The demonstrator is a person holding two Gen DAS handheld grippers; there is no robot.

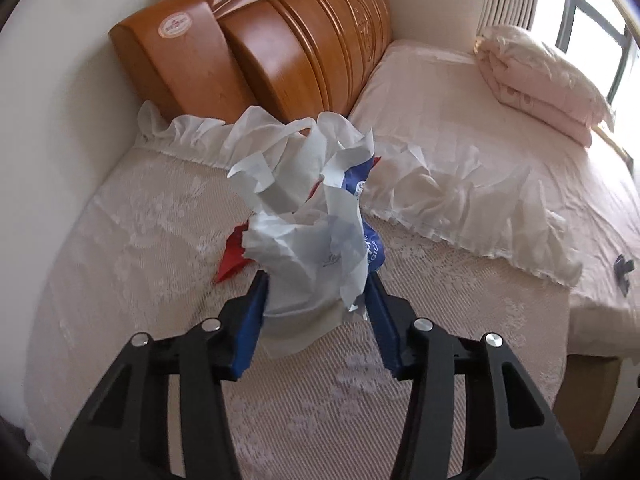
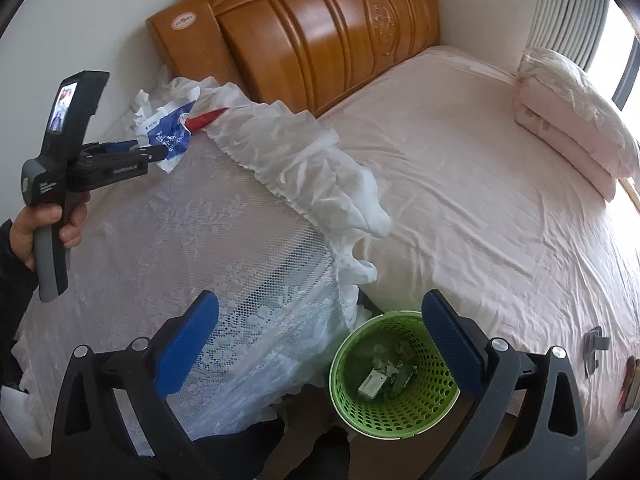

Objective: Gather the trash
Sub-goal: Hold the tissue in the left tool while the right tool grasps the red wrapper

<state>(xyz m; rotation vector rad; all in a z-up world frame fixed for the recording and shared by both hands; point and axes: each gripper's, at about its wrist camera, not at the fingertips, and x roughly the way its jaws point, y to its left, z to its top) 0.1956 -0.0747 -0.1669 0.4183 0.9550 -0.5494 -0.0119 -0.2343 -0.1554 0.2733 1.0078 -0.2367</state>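
A lace cover [image 2: 192, 240] lay over a low surface at lower left of both views, beside a pink-sheeted bed [image 2: 460, 168] with one carved wooden headboard [image 2: 320, 36] at top centre. One folded quilt [image 2: 572, 120] sat at upper right near the window. One green basket [image 2: 394, 376] stood at bottom centre of the right wrist view, with scraps inside.

The left gripper [image 1: 318, 284], tilted downward, pinched one crumpled wad of white and blue paper trash [image 1: 308, 240] at centre frame; a red scrap [image 1: 232, 256] lay beside it. A hand [image 2: 44, 228] at left edge gripped its handle. The right gripper [image 2: 320, 312] hung with jaws spread wide and nothing between them, the basket below it.
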